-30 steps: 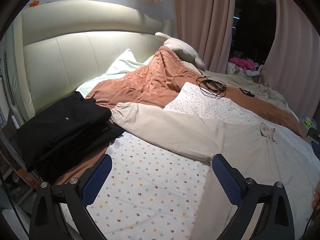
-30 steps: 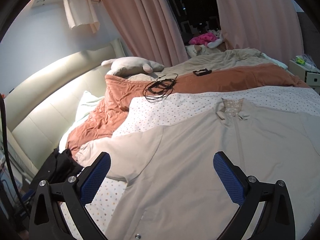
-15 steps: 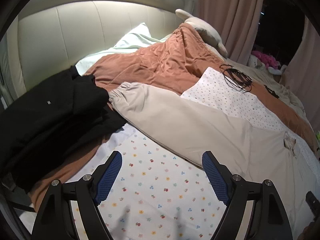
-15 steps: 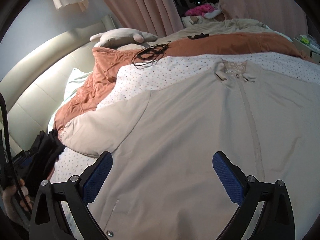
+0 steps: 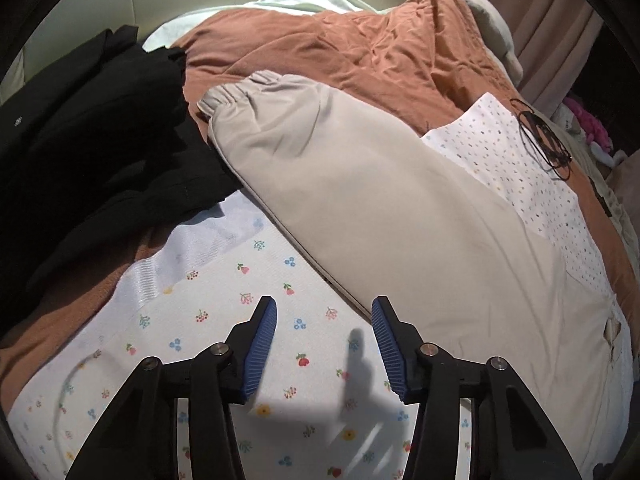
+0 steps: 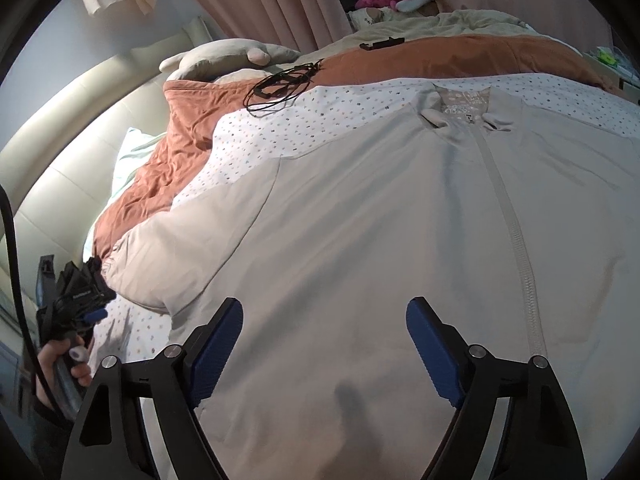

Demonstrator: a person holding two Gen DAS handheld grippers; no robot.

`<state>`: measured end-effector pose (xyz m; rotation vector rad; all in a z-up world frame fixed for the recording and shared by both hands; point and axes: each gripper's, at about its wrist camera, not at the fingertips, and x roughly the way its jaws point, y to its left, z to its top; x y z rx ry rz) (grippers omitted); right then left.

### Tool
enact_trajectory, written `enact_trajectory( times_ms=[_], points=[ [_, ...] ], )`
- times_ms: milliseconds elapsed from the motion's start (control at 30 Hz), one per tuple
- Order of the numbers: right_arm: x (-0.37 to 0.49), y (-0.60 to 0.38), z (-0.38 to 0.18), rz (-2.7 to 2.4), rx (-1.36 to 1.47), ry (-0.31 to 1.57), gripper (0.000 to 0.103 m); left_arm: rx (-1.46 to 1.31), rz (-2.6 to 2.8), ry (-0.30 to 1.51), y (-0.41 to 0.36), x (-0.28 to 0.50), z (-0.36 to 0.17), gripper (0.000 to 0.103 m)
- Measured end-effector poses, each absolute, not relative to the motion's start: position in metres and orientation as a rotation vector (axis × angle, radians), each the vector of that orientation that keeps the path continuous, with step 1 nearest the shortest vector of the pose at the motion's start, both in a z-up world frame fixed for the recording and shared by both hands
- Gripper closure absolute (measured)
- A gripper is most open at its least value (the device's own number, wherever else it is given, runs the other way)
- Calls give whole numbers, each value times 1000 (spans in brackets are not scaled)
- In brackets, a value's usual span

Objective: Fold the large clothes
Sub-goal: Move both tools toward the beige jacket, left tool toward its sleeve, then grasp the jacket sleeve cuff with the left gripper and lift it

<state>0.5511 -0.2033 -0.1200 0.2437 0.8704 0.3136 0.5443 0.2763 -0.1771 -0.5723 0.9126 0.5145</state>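
- Large beige zip-front jacket lies flat and fully spread, front side up, on the flower-print white sheet covering the bed; zipper closed up to the collar.
- Long beige sleeve with elastic cuff stretches straight out to the side, cuff end touching the pile of black clothes and resting on the rust-orange quilt.
- No fold visible anywhere on the jacket: task looks like it is at the very start, everything left to do (sleeves in, body folded).
- Left gripper empty, fingers parted with a moderate gap, low over the sheet just beside the sleeve's lower edge, not touching the sleeve.
- Right gripper empty, fingers spread wide, above the jacket's lower front, left of the zipper.
- Judgement: first step likely the sleeve grab; left tongs are nearest it.
- Black coiled cable sits past the jacket's shoulder, well apart, not in the way.
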Motion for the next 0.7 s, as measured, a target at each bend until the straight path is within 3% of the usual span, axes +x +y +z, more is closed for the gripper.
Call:
enact_trajectory(
  times_ms=[267, 367, 433, 500, 700],
  points=[
    [560, -197, -135, 328, 254, 907, 33, -555, 553, 914, 296, 572, -189, 61],
    [561, -198, -137, 332, 273, 911, 33, -556, 580, 919, 306, 586, -193, 85],
    [561, -199, -137, 337, 280, 908, 34, -596, 580, 909, 314, 590, -193, 92],
    [562, -199, -137, 352, 300, 907, 39, -622, 564, 890, 317, 591, -185, 98],
    [567, -193, -144, 425, 360, 933, 62, -488, 461, 760, 294, 595, -123, 100]
  ],
)
